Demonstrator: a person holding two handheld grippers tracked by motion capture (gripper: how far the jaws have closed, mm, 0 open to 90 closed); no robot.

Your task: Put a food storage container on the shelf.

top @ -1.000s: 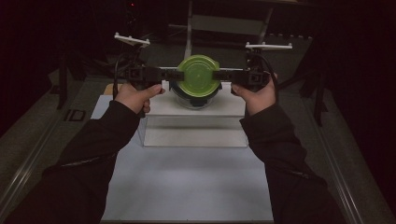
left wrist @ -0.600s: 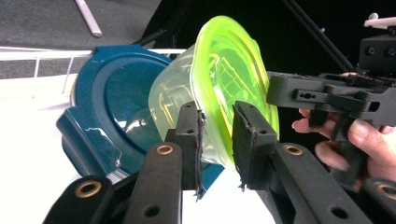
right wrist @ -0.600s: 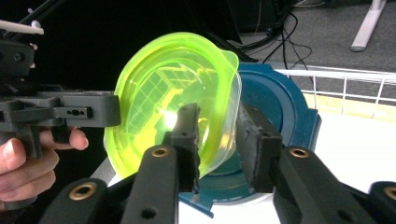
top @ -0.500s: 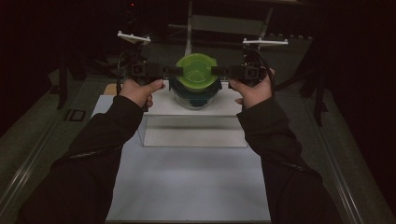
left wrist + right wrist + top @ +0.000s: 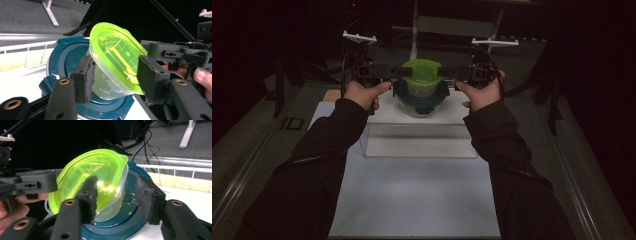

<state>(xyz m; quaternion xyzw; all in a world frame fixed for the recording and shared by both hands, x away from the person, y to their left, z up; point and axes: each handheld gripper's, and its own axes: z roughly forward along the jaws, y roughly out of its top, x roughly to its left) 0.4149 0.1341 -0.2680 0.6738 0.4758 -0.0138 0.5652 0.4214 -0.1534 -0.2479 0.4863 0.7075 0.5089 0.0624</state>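
Tongs left [image 5: 396, 73] and right [image 5: 446, 72], jaws just opening, flank the green-lidded tub [image 5: 422, 75] upper centre on a blue-lidded bowl [image 5: 421, 100]; light, slick plastic, best gripped at the rim.

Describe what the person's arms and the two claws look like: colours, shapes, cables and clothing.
Both arms wear dark long sleeves. Each claw, left and right, is black, with two blocky jaws faced with dark worn pads and brass-coloured pivot rings. A pale flat plate tops each, and a black cable trails off.
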